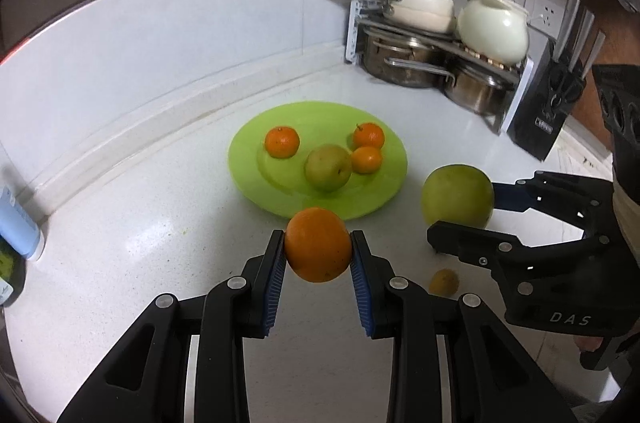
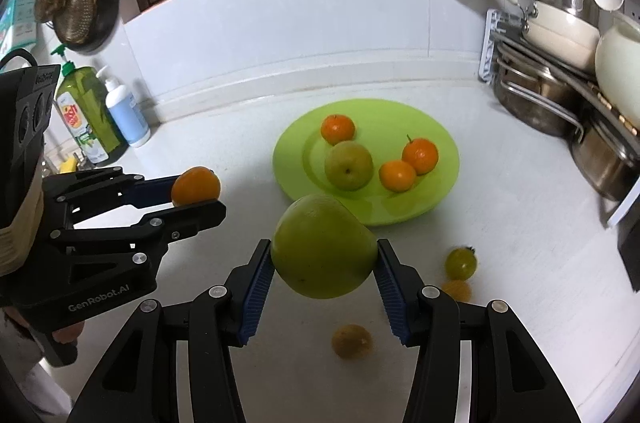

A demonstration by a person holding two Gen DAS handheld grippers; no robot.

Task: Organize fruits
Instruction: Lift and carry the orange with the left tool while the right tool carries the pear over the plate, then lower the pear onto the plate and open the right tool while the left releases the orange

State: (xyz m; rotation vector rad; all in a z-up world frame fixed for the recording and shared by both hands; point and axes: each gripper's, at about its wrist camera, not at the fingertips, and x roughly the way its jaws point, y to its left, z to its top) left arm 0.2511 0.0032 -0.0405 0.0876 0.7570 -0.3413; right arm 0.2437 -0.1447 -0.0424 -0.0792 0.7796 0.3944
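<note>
Above the white desk (image 1: 140, 223), both claws carry fruit.
Left claw (image 1: 318, 251) clamped on round orange (image 1: 318, 245), right claw (image 2: 324, 255) on big green fruit (image 2: 324, 247); lime-green plate (image 2: 440, 143) holds four, three small fruits remain.

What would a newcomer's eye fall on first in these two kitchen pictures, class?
First, fruit held up close to each camera: the left gripper clamps an orange, and the right gripper clamps a big green fruit. Behind them, a lime-green plate on the white counter holds four more fruits.
</note>
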